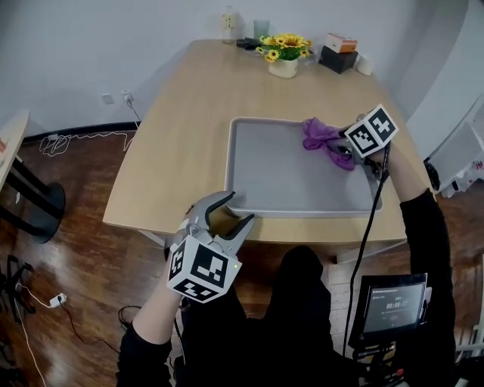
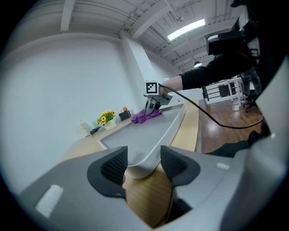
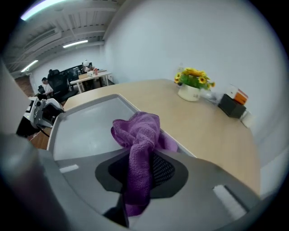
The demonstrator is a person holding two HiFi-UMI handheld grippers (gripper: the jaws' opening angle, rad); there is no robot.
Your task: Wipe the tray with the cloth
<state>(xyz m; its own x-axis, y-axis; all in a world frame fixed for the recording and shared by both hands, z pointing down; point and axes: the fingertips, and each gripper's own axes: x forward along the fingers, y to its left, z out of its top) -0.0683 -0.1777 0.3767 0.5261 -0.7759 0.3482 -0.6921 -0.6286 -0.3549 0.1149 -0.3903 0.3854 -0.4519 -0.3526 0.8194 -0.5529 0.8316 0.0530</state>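
Observation:
A grey tray [image 1: 249, 162] lies on the wooden table [image 1: 181, 128], its near corner [image 2: 141, 163] reaching the front edge. A purple cloth [image 1: 324, 138] is bunched at the tray's far right rim. My right gripper [image 1: 349, 150] is shut on the cloth [image 3: 141, 128], which hangs out between the pads [image 3: 163, 170] over the tray [image 3: 86, 128]. My left gripper [image 1: 237, 209] straddles the tray's front left corner, one finger on each side, pads against the rim. From the left gripper view the right gripper [image 2: 153, 103] and cloth [image 2: 143, 117] show at the tray's far end.
A pot of yellow flowers [image 1: 284, 53], a black box with an orange one on it [image 1: 338, 53], a bottle [image 1: 228, 23] and a glass [image 1: 261, 29] stand at the table's far end. A black cable [image 1: 370, 227] runs from the right gripper to a screen [image 1: 393, 306].

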